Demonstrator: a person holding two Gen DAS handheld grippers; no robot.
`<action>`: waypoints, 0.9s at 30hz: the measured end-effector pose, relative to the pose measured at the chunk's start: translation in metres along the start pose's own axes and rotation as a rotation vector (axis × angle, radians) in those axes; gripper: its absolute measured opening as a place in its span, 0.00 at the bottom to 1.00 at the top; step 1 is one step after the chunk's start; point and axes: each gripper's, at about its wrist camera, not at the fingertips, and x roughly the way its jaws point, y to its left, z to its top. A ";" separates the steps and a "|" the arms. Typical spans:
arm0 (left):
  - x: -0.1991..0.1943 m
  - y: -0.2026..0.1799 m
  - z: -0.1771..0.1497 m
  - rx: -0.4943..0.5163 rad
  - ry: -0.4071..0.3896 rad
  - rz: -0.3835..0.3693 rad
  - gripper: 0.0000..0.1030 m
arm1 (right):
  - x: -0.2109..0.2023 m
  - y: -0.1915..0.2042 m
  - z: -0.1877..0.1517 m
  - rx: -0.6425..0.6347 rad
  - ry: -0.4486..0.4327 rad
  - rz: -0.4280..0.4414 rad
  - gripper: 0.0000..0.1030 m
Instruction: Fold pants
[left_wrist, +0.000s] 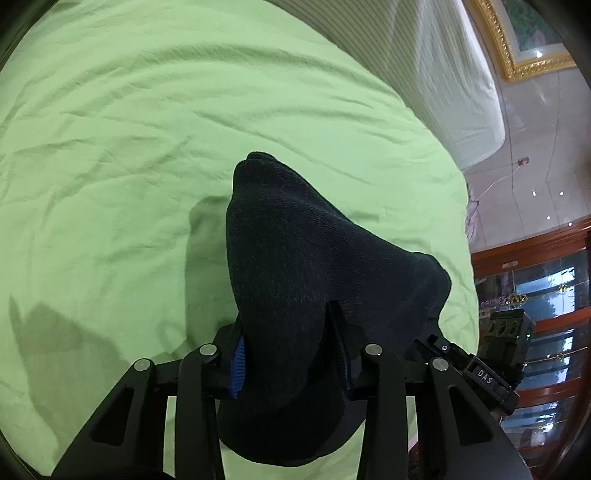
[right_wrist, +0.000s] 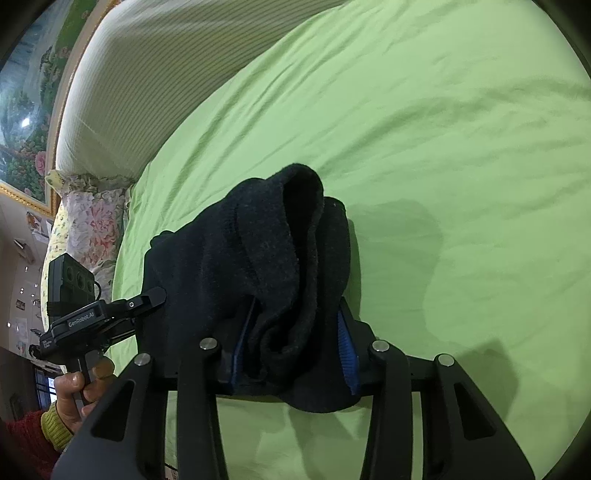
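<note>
Left wrist view showed the left gripper clamped on a thick bunch of the dark pants, fabric bulging up between the blue pads and spilling down below the jaws. Over on the right wrist view, the right gripper was clenched on another bunch of the same pants, a rolled hem or cuff standing up above it. The pants hung just above the green bedsheet, near its edge beside the floral pillow, with the striped cushion beyond.

To do this step well, I'd judge both grips needed to stay firm and level while the cloth was carried out over the open sheet, then lowered evenly so the layers landed flat.

Hard to make out: which part of the pants each gripper had, since the fabric was near-black and bunched. The person's hand showed only at the frame edge.
</note>
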 end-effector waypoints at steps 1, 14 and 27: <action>-0.002 -0.001 0.000 0.002 -0.005 -0.004 0.36 | -0.001 0.002 0.000 -0.004 -0.002 0.000 0.41; -0.062 0.003 0.014 -0.016 -0.121 -0.011 0.35 | 0.001 0.060 0.016 -0.112 -0.033 0.042 0.40; -0.121 0.050 0.016 -0.083 -0.233 0.033 0.35 | 0.036 0.113 0.035 -0.210 0.018 0.096 0.40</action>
